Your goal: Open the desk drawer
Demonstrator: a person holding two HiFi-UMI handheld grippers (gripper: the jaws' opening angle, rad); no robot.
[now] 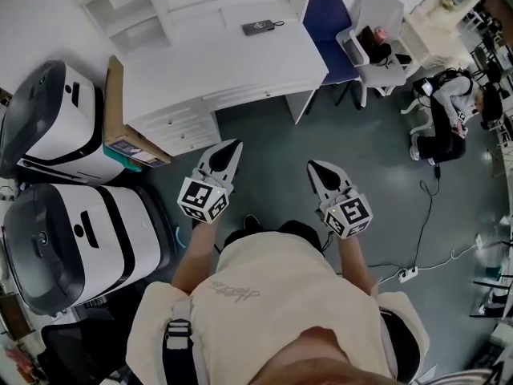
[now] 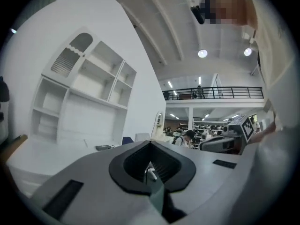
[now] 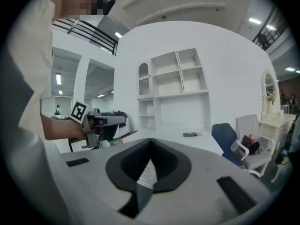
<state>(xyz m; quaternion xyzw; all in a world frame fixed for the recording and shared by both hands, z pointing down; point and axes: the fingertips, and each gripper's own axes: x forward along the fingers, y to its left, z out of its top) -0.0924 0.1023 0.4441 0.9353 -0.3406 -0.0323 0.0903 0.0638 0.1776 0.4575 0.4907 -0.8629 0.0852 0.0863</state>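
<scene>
The white desk (image 1: 232, 54) stands ahead of me with a shelf unit at its back. A stack of small drawers (image 1: 183, 124) sits under its left end, and a long shallow drawer front (image 1: 256, 95) runs beneath the top; all are closed. My left gripper (image 1: 235, 145) hovers over the floor just in front of the small drawers, jaws shut and empty. My right gripper (image 1: 313, 165) hangs beside it further right, also shut and empty. In the left gripper view the gripper (image 2: 150, 144) points level toward the desk and shelves (image 2: 84, 97). The right gripper (image 3: 151, 140) faces the desk (image 3: 187, 142) too.
A dark device (image 1: 260, 27) lies on the desktop. A cardboard box (image 1: 120, 127) leans at the desk's left end beside two large white-and-grey machines (image 1: 56, 119). A blue chair (image 1: 329, 22) and a white chair (image 1: 377, 46) stand right of the desk. A cable and power strip (image 1: 409, 273) lie on the floor.
</scene>
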